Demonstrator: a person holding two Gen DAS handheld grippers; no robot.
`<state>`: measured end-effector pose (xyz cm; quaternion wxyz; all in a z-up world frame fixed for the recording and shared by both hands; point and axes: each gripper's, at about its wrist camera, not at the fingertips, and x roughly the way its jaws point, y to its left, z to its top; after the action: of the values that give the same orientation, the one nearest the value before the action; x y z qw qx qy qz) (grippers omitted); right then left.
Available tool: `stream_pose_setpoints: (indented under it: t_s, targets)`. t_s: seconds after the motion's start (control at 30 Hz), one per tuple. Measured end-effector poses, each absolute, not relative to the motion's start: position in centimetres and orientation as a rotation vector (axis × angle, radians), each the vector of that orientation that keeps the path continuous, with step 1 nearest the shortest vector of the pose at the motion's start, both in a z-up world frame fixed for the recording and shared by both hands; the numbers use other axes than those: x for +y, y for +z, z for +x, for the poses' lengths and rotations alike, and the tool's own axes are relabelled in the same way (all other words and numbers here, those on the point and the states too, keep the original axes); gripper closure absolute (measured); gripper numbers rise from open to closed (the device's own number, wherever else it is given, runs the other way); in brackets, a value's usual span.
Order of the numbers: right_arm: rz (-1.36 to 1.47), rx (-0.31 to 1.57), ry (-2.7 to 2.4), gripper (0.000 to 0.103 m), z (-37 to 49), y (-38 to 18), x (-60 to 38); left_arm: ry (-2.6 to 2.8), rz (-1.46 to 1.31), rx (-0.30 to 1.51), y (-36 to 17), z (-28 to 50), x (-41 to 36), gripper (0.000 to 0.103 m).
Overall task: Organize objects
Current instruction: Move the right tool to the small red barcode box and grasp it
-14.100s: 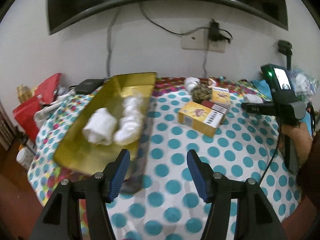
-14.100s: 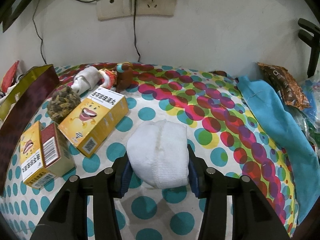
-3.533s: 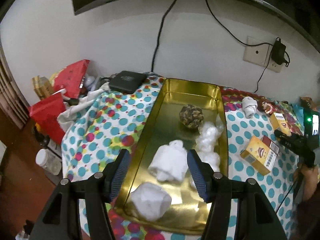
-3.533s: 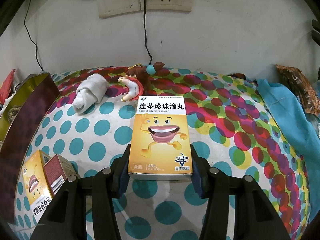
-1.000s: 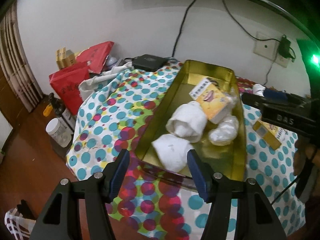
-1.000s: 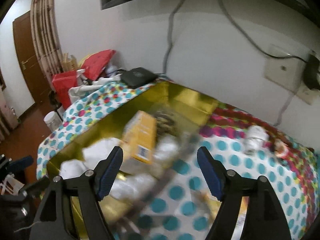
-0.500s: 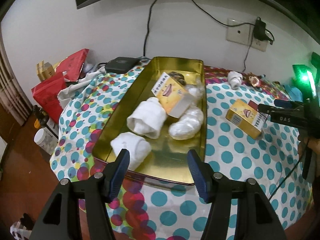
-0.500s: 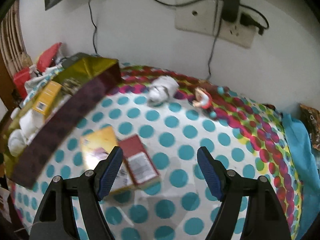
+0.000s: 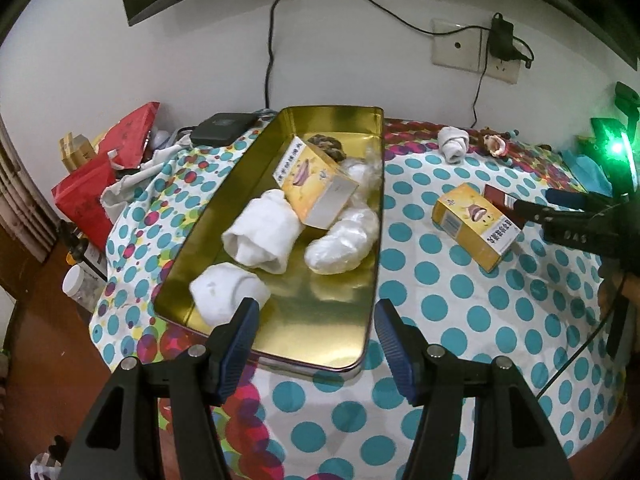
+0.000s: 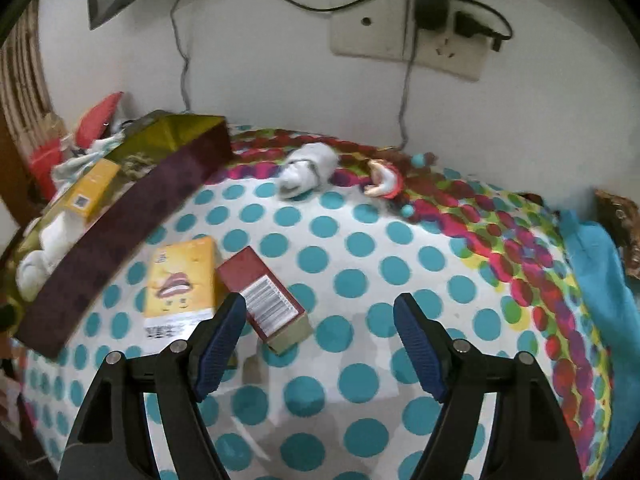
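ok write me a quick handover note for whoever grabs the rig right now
Left tool: open, empty, above the near end of the gold metal tray.
Right tool: open, empty, over the dotted tablecloth.
Done: in the tray, two rolled white socks, a yellow cartoon box, a wrapped white bundle, a brown woven ball.
Left: yellow box and dark red box by the right tool; rolled white sock and small figurine near the wall.
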<state>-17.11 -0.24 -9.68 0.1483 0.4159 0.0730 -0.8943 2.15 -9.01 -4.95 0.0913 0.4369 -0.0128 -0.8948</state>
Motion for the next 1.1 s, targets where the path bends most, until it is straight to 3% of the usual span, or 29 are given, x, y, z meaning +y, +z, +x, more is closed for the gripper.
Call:
stream_pose_setpoints:
  t_s: [0.1,0.53,0.8,0.93,1.1]
  targets:
    - [1.207,0.231,-2.5,0.032,-17.4,-10.3,-1.0,-2.667,1.308,-0.048,-5.1,2.1,-8.4,0.042]
    - [1.184,0.179,-2.383,0.061,-18.4,-10.8,-2.0,-2.66,1.349,-0.075,-5.6,1.1,-6.6,0.042]
    - [1.172,0.125,-2.37,0.065,-18.1,-11.1,-0.8,-2.667,1.353,-0.086,-5.0,-0.8,-4.9,0.042]
    - [1.159,0.165,-2.388,0.074,-17.7,-11.6,-0.4,-2.686,1.343,-0.087,-4.4,-2.6,-3.3,0.042]
    - [1.143,0.136,-2.453,0.075,-17.6,-11.2,1.3,-2.688,1.363,-0.127,-4.8,-4.7,-0.9,0.042]
